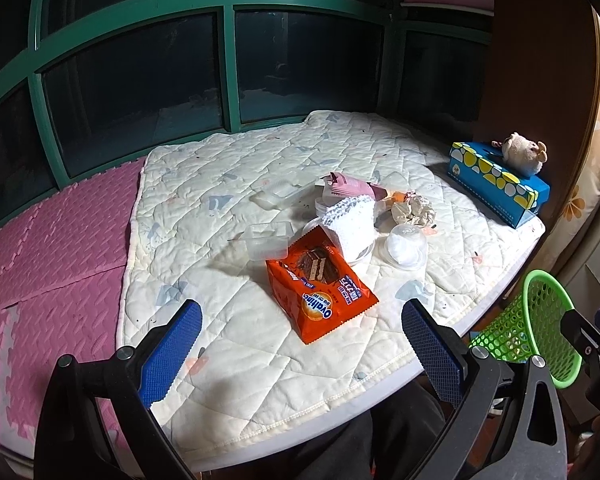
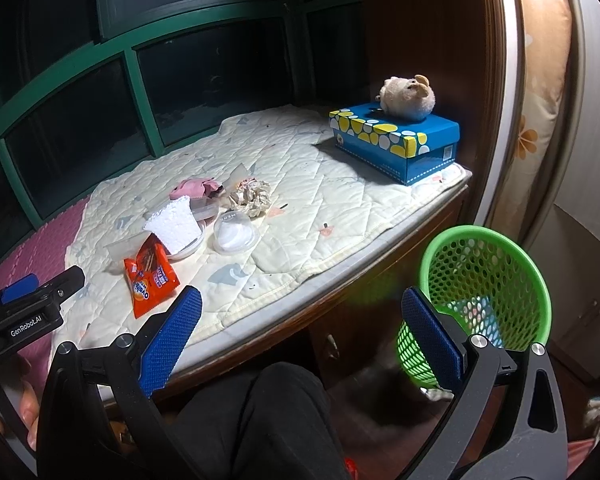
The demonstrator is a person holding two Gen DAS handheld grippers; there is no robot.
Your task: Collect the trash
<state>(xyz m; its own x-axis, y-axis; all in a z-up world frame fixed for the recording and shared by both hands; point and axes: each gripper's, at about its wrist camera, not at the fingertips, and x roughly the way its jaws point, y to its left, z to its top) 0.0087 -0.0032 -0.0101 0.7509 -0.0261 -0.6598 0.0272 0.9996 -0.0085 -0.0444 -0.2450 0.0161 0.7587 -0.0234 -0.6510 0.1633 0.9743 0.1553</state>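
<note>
Trash lies in a heap on the quilted mat: an orange Ovaltine wrapper nearest me, clear plastic tubs, a white foam sleeve, a clear cup with a white wad, crumpled paper and a pink wrapper. My left gripper hangs open just short of the orange wrapper. My right gripper is open over the mat's front edge, beside the green mesh basket on the floor at right. The orange wrapper lies to its left.
A blue tissue box with a plush toy on top sits at the mat's far right corner. Pink foam tiles lie left of the mat. Green-framed windows close the back. The person's dark trouser leg is below.
</note>
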